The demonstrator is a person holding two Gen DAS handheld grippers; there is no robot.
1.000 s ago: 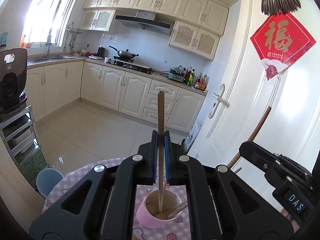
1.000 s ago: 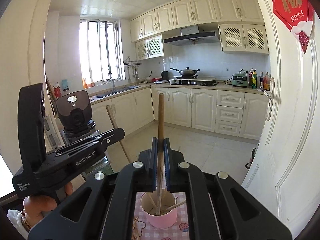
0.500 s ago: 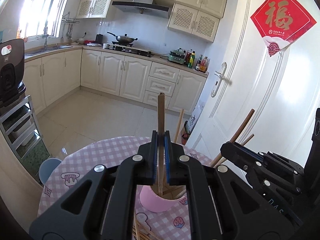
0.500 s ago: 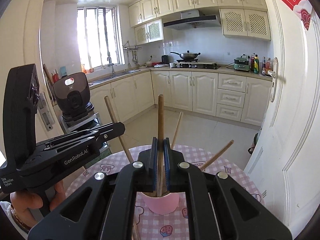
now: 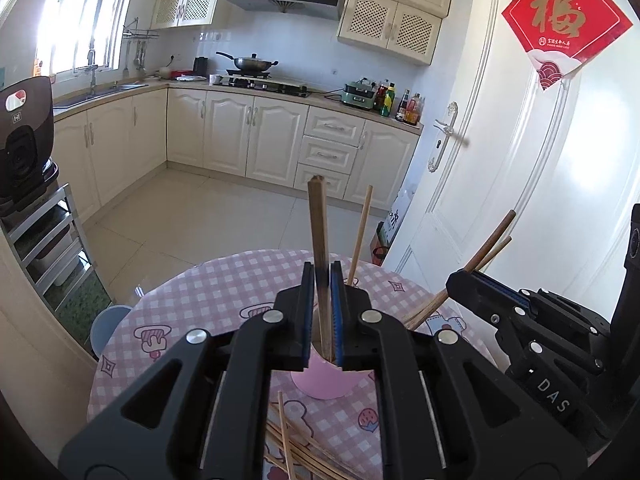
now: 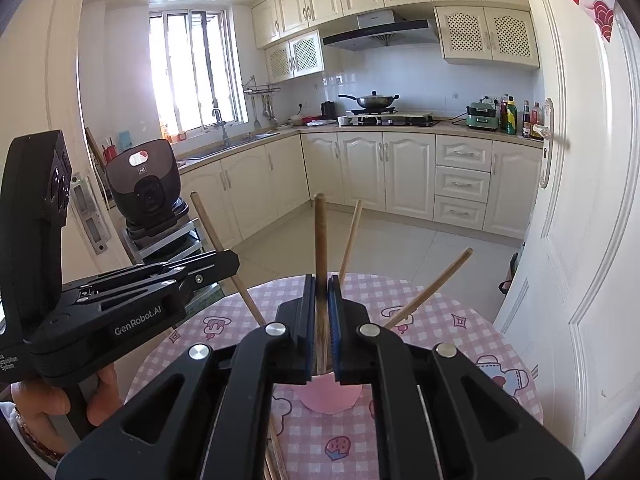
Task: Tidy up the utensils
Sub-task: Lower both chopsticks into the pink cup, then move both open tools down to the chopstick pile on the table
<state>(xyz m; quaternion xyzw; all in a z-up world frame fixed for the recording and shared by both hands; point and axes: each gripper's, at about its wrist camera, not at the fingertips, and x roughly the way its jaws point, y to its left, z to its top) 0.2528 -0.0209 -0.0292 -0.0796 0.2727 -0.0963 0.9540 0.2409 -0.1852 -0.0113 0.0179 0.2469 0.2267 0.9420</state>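
The fingers hide most of the pink cup. Loose chopsticks run off the bottom edge. Bottle labels are too small to read.

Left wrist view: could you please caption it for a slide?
Left tongs just opening around a chopstick standing in the pink cup.

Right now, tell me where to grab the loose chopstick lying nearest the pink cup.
Grip the chopstick near its far end, beside the pink cup, coming down from above with jaws across it. That end lies alone on the tablecloth; the near end crosses the pile, where you'd likely catch several.
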